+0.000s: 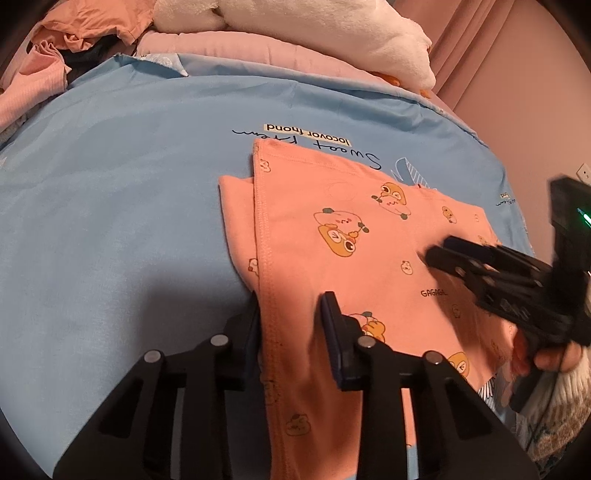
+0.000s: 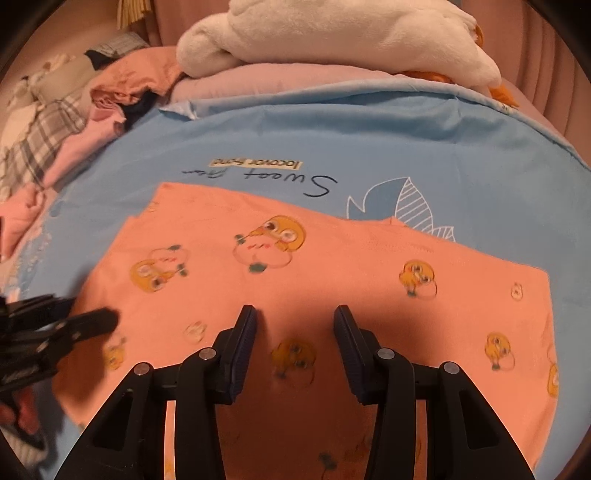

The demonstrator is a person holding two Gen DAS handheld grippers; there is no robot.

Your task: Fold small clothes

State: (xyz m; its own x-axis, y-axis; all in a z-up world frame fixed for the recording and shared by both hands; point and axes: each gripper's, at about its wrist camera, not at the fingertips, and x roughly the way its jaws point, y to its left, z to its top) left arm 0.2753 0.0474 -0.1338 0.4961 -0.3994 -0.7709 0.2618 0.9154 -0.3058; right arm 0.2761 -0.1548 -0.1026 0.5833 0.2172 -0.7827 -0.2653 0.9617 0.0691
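Garment: an orange piece of clothing (image 1: pixel 332 236) printed with small cartoon figures, lying flat on a blue sheet (image 1: pixel 110 192); folded, with a second layer showing along its left edge in the left wrist view.
Left gripper (image 1: pixel 291 325): jaws apart, straddling the stitched hem of the garment at its near left side; one finger lies on the sheet beside the hem, the other on the orange cloth. Nothing is pinched between them.
Right gripper (image 2: pixel 295 325): jaws apart, low over the middle of the garment, casting a shadow on the cloth; whether the fingertips touch it cannot be told. In the left wrist view this tool enters from the right, blurred, tips over the cloth.
Long axis: in the left wrist view the garment runs from the near edge away toward the printed lettering (image 1: pixel 310 142), the stitched hem lying along that line; in the right wrist view it spreads broadly left to right.
Far end: the far corner overlaps the lettering on the sheet and reaches a leaf drawing (image 2: pixel 406 210).
Surroundings: a white plush blanket (image 2: pixel 351 33) on a pink quilt (image 2: pixel 277 79) behind the sheet; a heap of loose clothes (image 2: pixel 74 122) to the far left.
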